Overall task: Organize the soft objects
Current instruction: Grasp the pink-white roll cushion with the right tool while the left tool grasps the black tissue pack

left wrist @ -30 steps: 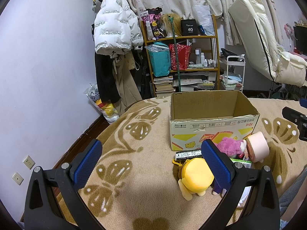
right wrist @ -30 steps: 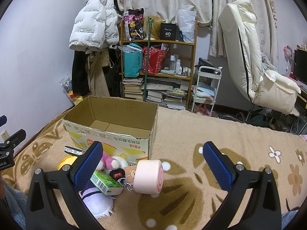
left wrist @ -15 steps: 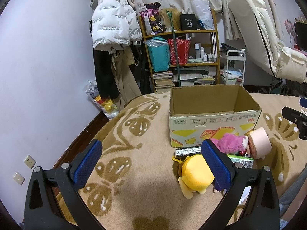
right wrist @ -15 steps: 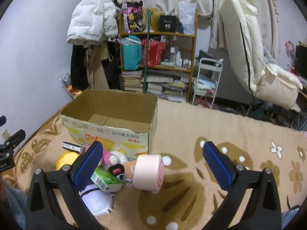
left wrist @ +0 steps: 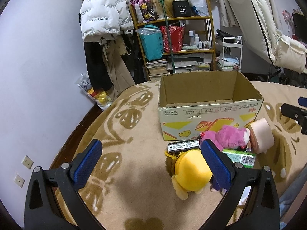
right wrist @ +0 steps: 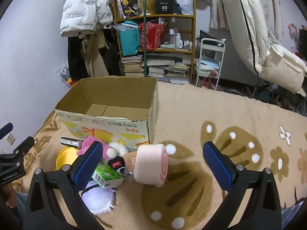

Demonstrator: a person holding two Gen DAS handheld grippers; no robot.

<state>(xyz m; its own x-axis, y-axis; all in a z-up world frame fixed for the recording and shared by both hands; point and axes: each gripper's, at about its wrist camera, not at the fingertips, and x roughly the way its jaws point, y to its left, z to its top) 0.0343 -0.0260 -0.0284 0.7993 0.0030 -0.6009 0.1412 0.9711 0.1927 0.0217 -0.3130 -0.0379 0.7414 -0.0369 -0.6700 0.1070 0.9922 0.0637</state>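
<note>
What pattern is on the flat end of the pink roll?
A darker pink spiral on the pink roll, clearest in the right wrist view.

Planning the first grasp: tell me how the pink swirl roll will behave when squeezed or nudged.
The pink swirl roll looks plush, so it will probably squash under the fingers and feel light. It lies on its curved side on the blanket, so a nudge may roll it.

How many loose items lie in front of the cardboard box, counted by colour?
Pink: 2, plush and roll cushion
Yellow: 1, plush
White-lavender: 1, plush
Green: 1, tissue pack
Black: 2, flat pack, keychain tag
Total: 7
</note>
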